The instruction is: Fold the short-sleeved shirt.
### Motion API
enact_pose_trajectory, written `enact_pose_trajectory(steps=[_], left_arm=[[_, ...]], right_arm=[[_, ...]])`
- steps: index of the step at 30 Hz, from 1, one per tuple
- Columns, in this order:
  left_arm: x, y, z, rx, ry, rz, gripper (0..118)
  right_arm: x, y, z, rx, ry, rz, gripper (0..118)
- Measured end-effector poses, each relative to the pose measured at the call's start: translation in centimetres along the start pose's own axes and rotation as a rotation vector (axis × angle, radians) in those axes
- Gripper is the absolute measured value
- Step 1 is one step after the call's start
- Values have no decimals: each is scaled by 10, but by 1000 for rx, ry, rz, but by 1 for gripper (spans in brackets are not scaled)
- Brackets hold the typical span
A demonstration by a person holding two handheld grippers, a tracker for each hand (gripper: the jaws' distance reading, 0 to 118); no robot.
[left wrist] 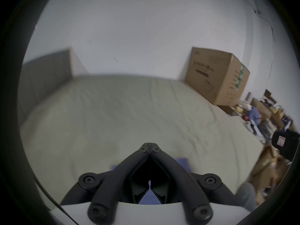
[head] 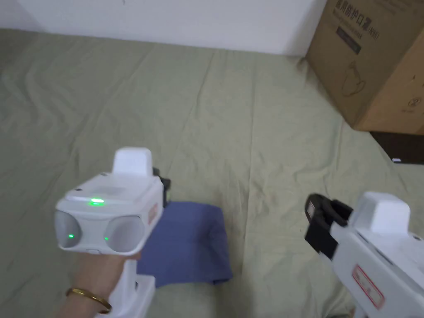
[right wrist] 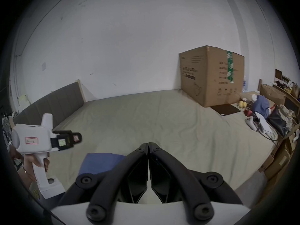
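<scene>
both claws are held up above the bed, each with its jaws pressed together and nothing between them. left claw point(left wrist: 150, 143) has its jaw tips meeting in its own view, and the folded blue shirt point(head: 188, 244) lies just below and behind those tips, partly hidden by the claw's white body in the head view. a hand point(head: 97, 275) with a thin gold bracelet point(head: 89, 299) grips the left claw's handle. the shirt sits flat on the green sheet point(head: 248, 124) as a neat, small rectangle, its edges tucked under. to the right of the shirt, well apart from it, right claw point(right wrist: 148, 143) hangs over bare sheet, its jaws closed along their whole length in its own view, holding nothing. from the right claw's view the shirt lies down to its left, between the two claws. beyond the right claw and off to its right, a big cardboard box point(head: 372, 62) stands on the bed against the white wall point(head: 165, 16).
</scene>
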State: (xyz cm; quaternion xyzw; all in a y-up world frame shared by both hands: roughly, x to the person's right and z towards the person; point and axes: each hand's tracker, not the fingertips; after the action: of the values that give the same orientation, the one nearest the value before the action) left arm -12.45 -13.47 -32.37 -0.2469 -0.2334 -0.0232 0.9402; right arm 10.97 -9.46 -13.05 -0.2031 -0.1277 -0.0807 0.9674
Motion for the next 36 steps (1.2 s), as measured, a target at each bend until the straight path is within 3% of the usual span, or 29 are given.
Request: enact_pose_trajectory(steps=[4,11,14,18,20,22,26,28,31,33,36], left_arm=[[-36,-5,29,87,156,-9,0],[-72,-30,50,55,197,98,0],[-85,-40,51,21,227,118,0],[-101,-43,50,6,262,165,3],[-107,-39,49,10,264,179,18],[-115,-31,47,24,246,213,24],[-133,-15,30,-18,73,316,114],[-141,-15,17,-64,-171,419,118],[-159,-36,-25,-299,-430,608,118],[-171,-61,-55,-419,-536,718,118],[-174,-96,-83,-536,-581,767,118]], right_arm=[[-44,4,-38,5,84,7,0],[-117,-52,-140,-194,184,42,0],[-138,-96,-169,-302,132,150,0],[-139,-139,-189,-399,91,169,0],[-148,-134,-186,-351,82,263,0],[-150,-130,-185,-373,72,253,0],[-138,-130,-186,-385,84,158,0],[-137,-128,-187,-391,88,159,0],[-135,-125,-186,-401,99,150,0],[-133,-125,-186,-403,105,137,0],[-131,-125,-187,-405,111,123,0]])
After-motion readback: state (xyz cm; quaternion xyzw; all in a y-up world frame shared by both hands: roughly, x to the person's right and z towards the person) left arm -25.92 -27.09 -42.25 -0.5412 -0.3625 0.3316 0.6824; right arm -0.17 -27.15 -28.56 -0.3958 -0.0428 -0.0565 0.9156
